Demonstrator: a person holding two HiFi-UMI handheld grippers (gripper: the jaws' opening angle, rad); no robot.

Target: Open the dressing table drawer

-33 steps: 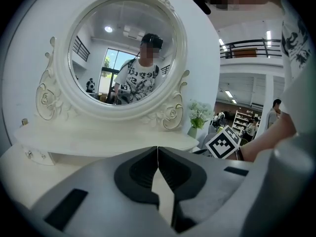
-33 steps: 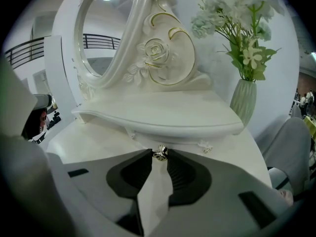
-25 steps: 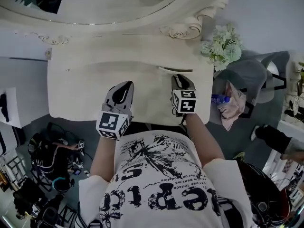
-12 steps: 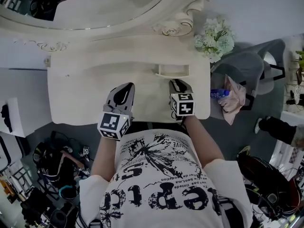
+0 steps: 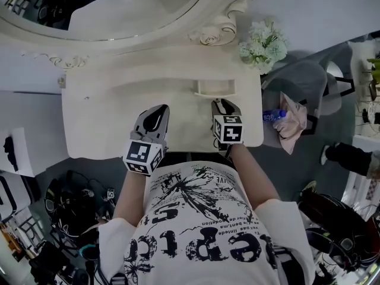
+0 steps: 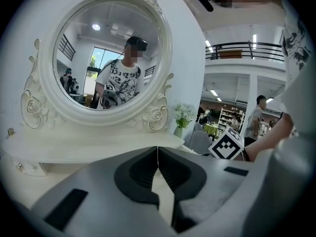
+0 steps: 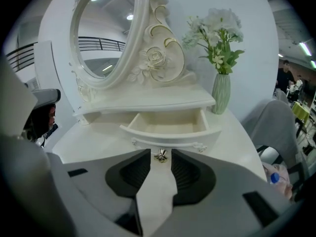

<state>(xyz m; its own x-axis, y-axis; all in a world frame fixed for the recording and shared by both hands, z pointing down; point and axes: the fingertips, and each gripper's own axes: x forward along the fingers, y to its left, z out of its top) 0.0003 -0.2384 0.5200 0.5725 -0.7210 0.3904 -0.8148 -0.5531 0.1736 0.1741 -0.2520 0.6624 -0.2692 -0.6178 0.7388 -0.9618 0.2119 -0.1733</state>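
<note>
The white dressing table [image 5: 107, 117] has a small drawer [image 5: 215, 88] under its mirror shelf, and the drawer stands pulled out and empty [image 7: 168, 125]. Its little metal knob [image 7: 160, 156] sits between the tips of my right gripper [image 7: 161, 154]. The jaws are opening, with a slim gap on each side of the knob. In the head view the right gripper [image 5: 221, 104] points at the drawer front. My left gripper [image 5: 155, 113] hovers over the tabletop to the left, and its jaws [image 6: 157, 152] are shut with nothing between them.
An oval mirror [image 5: 119, 10] in a carved frame stands at the back. A vase of white flowers [image 7: 220, 93] stands right of the drawer. Beyond the table's right edge a grey chair [image 5: 303, 94] holds cloth and a bottle. Bags and cables [image 5: 71, 200] lie on the floor at left.
The drawer, a thin slit one second ago, has slid out toward me with the right gripper at its knob. The left gripper has stayed put.
</note>
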